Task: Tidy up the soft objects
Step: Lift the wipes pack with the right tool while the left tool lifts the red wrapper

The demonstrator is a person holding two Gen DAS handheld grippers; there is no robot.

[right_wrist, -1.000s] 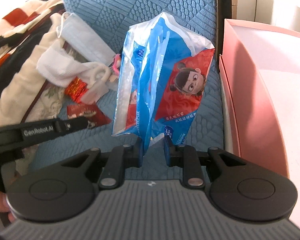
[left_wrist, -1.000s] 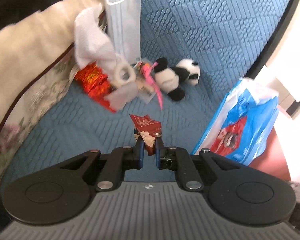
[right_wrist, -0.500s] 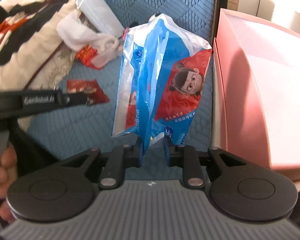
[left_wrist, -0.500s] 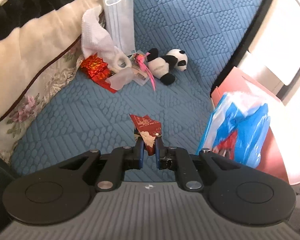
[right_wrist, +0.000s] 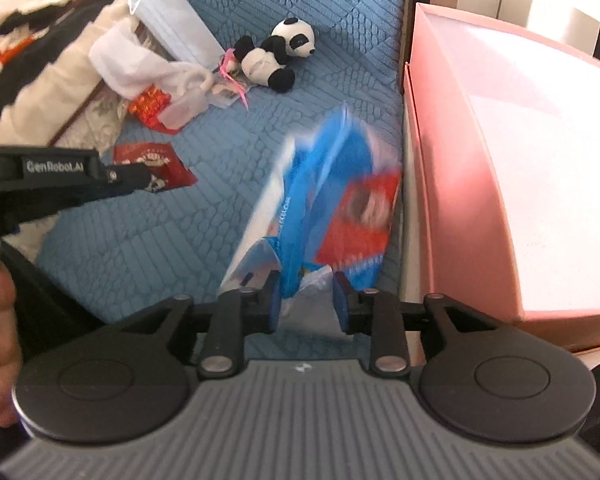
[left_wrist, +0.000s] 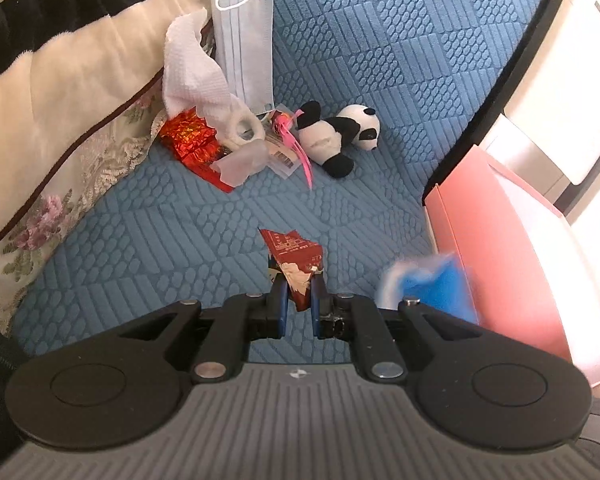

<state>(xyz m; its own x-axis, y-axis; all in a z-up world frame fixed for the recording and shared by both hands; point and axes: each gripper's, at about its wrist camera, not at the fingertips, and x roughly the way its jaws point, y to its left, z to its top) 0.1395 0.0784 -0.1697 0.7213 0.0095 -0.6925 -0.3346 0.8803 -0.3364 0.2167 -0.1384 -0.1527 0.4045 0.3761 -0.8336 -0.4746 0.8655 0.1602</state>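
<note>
Left gripper (left_wrist: 298, 300) jaws clamped on crinkled red wrapper (left_wrist: 296, 256) above quilted blue bed (left_wrist: 140, 248), right gripper (right_wrist: 306, 300) jaws just opening, blurred blue plastic bag (right_wrist: 324, 200) between them beside pink box (right_wrist: 500, 160), plush panda (left_wrist: 336, 134), face mask (left_wrist: 244, 44), tissue (left_wrist: 192, 76) beyond.

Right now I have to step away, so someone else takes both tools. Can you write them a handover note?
Left tool: shut on the red wrapper, above the blue quilted cover.
Right tool: jaws have just been opening; the blue bag hangs blurred between them, beside the pink box.
Left: panda toy, face mask, tissue and red foil packet by the cushion.
</note>
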